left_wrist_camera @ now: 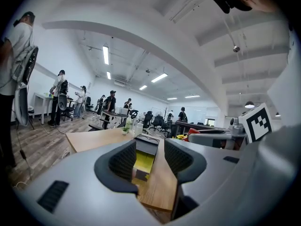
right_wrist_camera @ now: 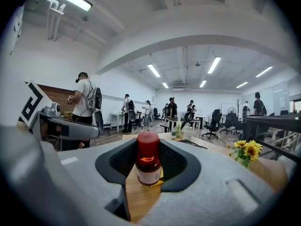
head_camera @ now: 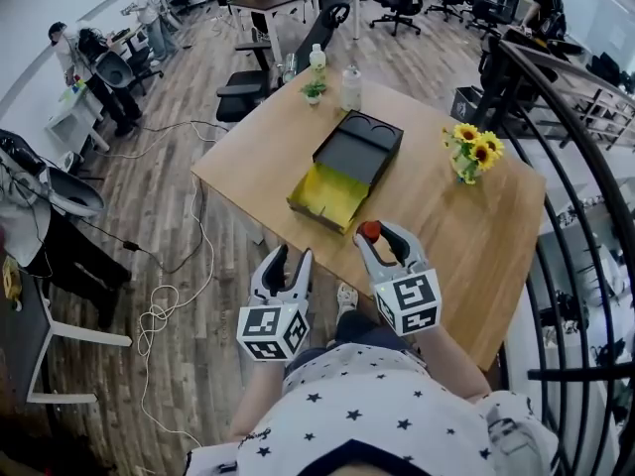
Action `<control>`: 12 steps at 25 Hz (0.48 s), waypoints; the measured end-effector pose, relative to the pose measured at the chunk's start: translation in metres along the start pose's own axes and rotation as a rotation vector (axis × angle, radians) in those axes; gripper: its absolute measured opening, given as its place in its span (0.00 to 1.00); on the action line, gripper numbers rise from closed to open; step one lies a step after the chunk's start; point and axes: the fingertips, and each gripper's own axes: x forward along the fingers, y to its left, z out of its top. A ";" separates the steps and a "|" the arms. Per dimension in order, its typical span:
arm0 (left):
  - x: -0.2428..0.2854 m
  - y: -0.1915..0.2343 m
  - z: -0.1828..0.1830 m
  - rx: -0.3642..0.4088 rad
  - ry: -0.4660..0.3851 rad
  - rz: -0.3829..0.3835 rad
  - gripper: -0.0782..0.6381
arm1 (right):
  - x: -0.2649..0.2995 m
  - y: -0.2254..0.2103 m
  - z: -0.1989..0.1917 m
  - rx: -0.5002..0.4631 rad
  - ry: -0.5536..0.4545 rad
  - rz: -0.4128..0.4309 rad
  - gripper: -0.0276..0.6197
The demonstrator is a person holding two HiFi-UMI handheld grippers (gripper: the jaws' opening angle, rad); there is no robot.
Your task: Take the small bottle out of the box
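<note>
A small bottle (head_camera: 369, 231) with a red cap and a pale label stands upright between the pads of my right gripper (head_camera: 382, 236), which is shut on it above the table's near edge. The right gripper view shows the bottle (right_wrist_camera: 147, 159) filling the gap between the jaws. The box (head_camera: 330, 194) has a yellow inside and an open black lid (head_camera: 359, 150), and lies mid-table, beyond both grippers. My left gripper (head_camera: 291, 261) hangs open and empty left of the right one, off the table's near edge. The box (left_wrist_camera: 145, 159) shows between its jaws in the left gripper view.
On the wooden table (head_camera: 476, 236) a vase of sunflowers (head_camera: 471, 154) stands at the right. A small potted plant (head_camera: 314, 91) and two bottles (head_camera: 351, 87) stand at the far end. A dark railing (head_camera: 575, 167) runs along the right. Cables (head_camera: 159, 315) lie on the floor at left.
</note>
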 end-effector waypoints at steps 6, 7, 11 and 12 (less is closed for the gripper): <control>0.000 0.002 -0.001 0.000 0.002 0.003 0.35 | 0.003 0.003 -0.006 0.004 0.018 0.009 0.26; 0.000 0.003 -0.001 -0.002 0.003 0.004 0.35 | 0.004 0.004 -0.007 0.000 0.019 0.009 0.26; 0.002 0.005 -0.003 -0.008 0.009 0.002 0.35 | 0.006 0.005 -0.008 -0.006 0.023 0.009 0.26; 0.002 0.006 -0.004 -0.009 0.009 0.002 0.35 | 0.007 0.004 -0.009 -0.007 0.023 0.008 0.26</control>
